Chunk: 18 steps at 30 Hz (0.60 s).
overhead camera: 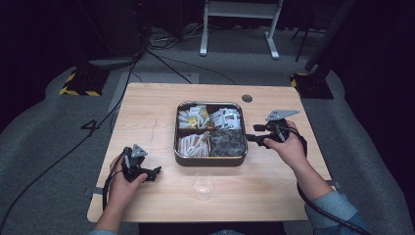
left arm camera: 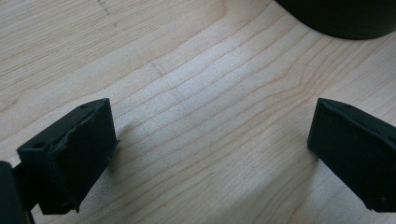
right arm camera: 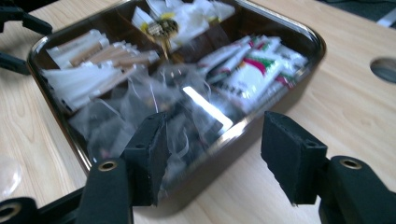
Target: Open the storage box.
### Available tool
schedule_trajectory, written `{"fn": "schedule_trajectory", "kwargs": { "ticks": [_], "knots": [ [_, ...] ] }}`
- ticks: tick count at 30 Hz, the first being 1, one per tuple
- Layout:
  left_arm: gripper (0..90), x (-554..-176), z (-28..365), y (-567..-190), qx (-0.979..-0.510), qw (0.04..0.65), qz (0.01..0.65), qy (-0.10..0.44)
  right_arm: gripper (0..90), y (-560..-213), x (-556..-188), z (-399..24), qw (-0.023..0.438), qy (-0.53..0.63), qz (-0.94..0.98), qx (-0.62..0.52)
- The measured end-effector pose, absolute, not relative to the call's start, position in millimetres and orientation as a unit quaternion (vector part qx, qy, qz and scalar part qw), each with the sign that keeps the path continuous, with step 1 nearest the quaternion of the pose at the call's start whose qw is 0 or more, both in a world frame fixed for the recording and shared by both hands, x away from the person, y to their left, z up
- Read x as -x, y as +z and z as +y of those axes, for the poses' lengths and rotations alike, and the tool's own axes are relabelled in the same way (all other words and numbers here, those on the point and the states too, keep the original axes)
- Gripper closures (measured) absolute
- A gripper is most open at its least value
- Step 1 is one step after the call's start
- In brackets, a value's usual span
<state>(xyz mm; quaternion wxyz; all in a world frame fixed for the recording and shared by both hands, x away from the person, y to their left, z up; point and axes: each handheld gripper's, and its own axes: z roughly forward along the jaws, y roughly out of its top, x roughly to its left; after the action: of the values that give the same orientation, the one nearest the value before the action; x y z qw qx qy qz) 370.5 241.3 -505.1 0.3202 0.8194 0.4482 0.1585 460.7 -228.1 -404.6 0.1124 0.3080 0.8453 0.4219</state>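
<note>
A metal tray [overhead camera: 210, 163] with four compartments sits mid-table, holding white sachets, wooden sticks and clear packets [overhead camera: 227, 143] with dark contents. In the high view my right gripper [overhead camera: 249, 138] hovers at the tray's right edge, level with the clear packets. In the right gripper view my right gripper [right arm camera: 217, 154] is raised over the tray's near corner [right arm camera: 219, 144]. A crumpled clear packet [right arm camera: 175, 149] is pinched up at its left pad, blurred. My left gripper [overhead camera: 155, 172] rests low on the wood at the front left. Its jaws stand wide over bare table [left arm camera: 210, 149].
A clear glass [overhead camera: 203, 186] stands near the front edge, below the tray. The tray's dark corner [left arm camera: 336, 18] lies just ahead of the left gripper. A round cable hole [overhead camera: 247, 98] sits at the back right. Cables trail off the table's left side.
</note>
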Motion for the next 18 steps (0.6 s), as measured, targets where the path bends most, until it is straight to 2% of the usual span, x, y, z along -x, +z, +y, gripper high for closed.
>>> {"fn": "schedule_trajectory", "kwargs": {
  "ticks": [7,9,18],
  "knots": [
    [1.5,-370.5,241.3,-505.2,-0.819,0.321,0.448,0.158,42.3,-398.4,-472.0,-204.8,0.108,0.425,0.848,-0.297],
    [1.4,-370.7,241.3,-505.1,-0.82,0.32,0.448,0.158,45.3,-397.3,-478.1,-193.3,0.101,0.422,0.853,-0.29],
    [0.1,-372.3,241.0,-505.1,-0.823,0.318,0.443,0.156,45.0,-400.1,-492.8,-164.7,0.095,0.418,0.858,-0.282]
  ]
}}
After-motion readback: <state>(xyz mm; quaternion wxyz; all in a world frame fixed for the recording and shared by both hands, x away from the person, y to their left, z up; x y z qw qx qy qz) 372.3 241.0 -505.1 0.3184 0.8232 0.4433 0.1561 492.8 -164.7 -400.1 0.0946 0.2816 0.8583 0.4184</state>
